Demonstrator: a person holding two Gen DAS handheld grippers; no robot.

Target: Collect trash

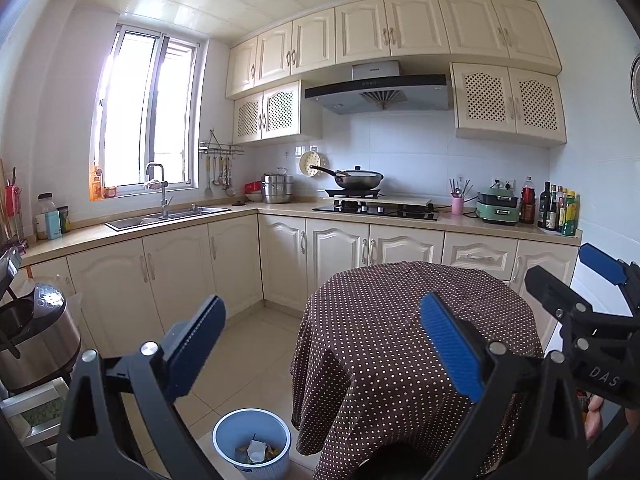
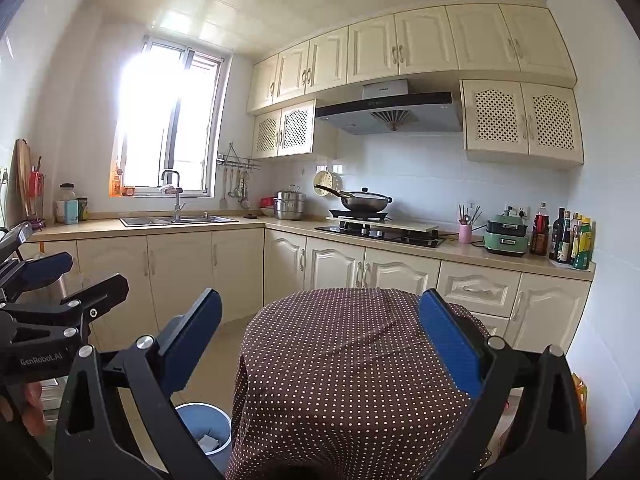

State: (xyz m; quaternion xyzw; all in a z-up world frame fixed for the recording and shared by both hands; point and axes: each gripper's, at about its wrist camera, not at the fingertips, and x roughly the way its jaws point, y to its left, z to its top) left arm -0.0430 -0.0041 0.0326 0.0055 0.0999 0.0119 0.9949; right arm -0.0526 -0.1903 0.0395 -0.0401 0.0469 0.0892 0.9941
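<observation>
Both my grippers, left gripper [image 1: 320, 356] and right gripper [image 2: 320, 352], gape empty; below-left, the round blue plastic bin [image 1: 251, 446] holds light, crumpled scraps, easily pinched by an edge.

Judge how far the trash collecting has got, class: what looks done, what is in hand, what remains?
Done: scraps lie in the blue bin beside the table. In hand: nothing; left gripper and right gripper are open, empty. Left: no trash shows on the cloth.
</observation>
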